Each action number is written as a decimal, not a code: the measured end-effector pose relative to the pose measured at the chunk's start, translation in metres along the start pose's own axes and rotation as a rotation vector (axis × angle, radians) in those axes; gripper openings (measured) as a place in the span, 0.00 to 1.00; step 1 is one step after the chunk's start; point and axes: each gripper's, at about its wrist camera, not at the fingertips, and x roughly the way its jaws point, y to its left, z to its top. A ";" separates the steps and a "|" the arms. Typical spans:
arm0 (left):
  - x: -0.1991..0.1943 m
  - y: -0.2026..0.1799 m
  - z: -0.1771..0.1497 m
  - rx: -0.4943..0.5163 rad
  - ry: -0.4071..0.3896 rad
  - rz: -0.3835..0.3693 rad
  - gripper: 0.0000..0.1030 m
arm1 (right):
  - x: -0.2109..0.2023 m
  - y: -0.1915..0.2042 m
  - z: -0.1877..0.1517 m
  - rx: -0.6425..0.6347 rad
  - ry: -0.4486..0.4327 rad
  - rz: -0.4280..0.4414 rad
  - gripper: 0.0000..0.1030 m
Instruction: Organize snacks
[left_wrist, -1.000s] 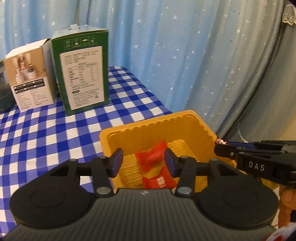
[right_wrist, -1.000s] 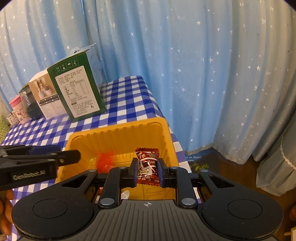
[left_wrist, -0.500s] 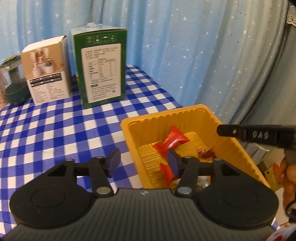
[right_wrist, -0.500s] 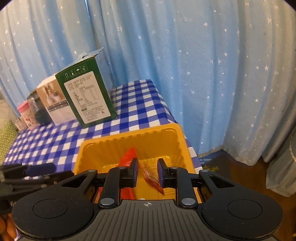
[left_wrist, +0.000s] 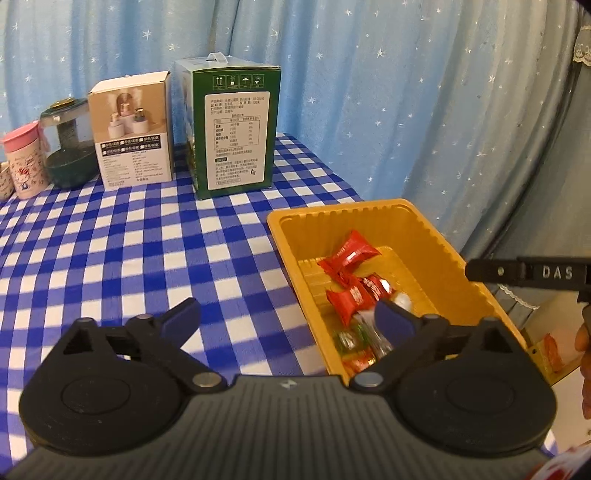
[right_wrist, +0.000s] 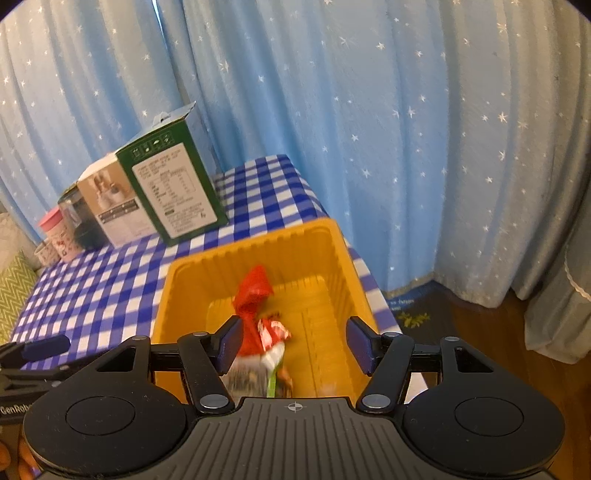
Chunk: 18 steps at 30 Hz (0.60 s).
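A yellow plastic tray (left_wrist: 439, 236) (right_wrist: 192, 273) sits at the right end of the checked table and holds several wrapped snacks: red packets (left_wrist: 351, 254) (right_wrist: 255, 291) and smaller green and orange ones (left_wrist: 351, 339). My left gripper (left_wrist: 288, 317) hovers over the tray's near-left rim, jaws opening wide with nothing between them. My right gripper (right_wrist: 293, 343) hangs above the tray's inside, jaws opening and holding nothing; the snacks lie below them. The tip of the right gripper (left_wrist: 517, 271) shows at the tray's right side in the left wrist view.
A green carton (left_wrist: 232, 125) (right_wrist: 173, 184) and a beige box (left_wrist: 131, 129) stand at the table's back. A dark glass pot (left_wrist: 68, 147) and a pink-lidded cup (left_wrist: 24, 162) are to their left. Blue star curtains hang behind; the table edge drops off right of the tray.
The right gripper let go of a brown-red snack packet, which fell into the tray. Both grippers opened wider. The left gripper pulled back and left from above the tray toward the table.
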 end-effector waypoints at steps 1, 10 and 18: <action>-0.007 -0.001 -0.002 0.003 -0.004 0.002 1.00 | -0.007 0.002 -0.004 -0.002 0.007 -0.008 0.61; -0.072 -0.007 -0.025 -0.011 -0.018 0.030 1.00 | -0.070 0.020 -0.040 -0.010 0.036 -0.011 0.77; -0.128 -0.013 -0.054 -0.038 -0.008 0.081 1.00 | -0.123 0.039 -0.070 -0.047 0.031 -0.069 0.92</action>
